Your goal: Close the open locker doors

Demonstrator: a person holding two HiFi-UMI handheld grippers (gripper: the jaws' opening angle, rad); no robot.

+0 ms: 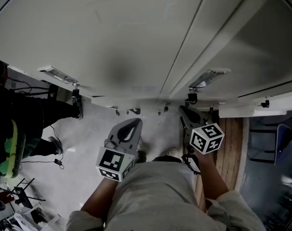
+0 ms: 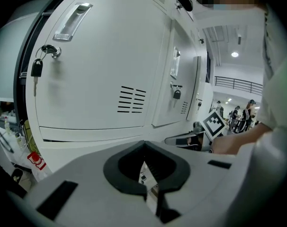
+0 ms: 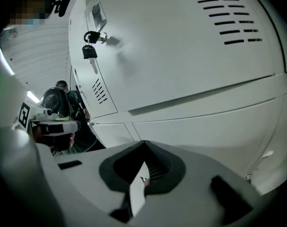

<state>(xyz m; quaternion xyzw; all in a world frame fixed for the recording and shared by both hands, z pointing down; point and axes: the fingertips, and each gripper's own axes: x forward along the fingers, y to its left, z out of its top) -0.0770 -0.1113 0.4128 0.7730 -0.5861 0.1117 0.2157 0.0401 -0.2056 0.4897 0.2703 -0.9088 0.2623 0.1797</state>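
White locker doors (image 1: pixel 102 37) fill the top of the head view, each with a recessed handle (image 1: pixel 57 73) and a hanging key (image 1: pixel 192 98). In the left gripper view the near door (image 2: pixel 101 65) shows its handle, key (image 2: pixel 37 71) and vent slots; a dark gap runs along its left edge, and whether it is ajar I cannot tell. The right gripper view faces another door (image 3: pixel 181 51) with a key (image 3: pixel 90 51). My left gripper (image 1: pixel 129 129) and right gripper (image 1: pixel 187 114) are held low near my body, short of the lockers. Both are shut and hold nothing.
A person in dark clothing (image 1: pixel 20 124) stands at the left by cables on the pale floor (image 1: pixel 54 160). A wooden floor strip (image 1: pixel 232 148) and a blue chair (image 1: pixel 283 138) lie to the right. Distant people (image 2: pixel 238 112) stand in a hall.
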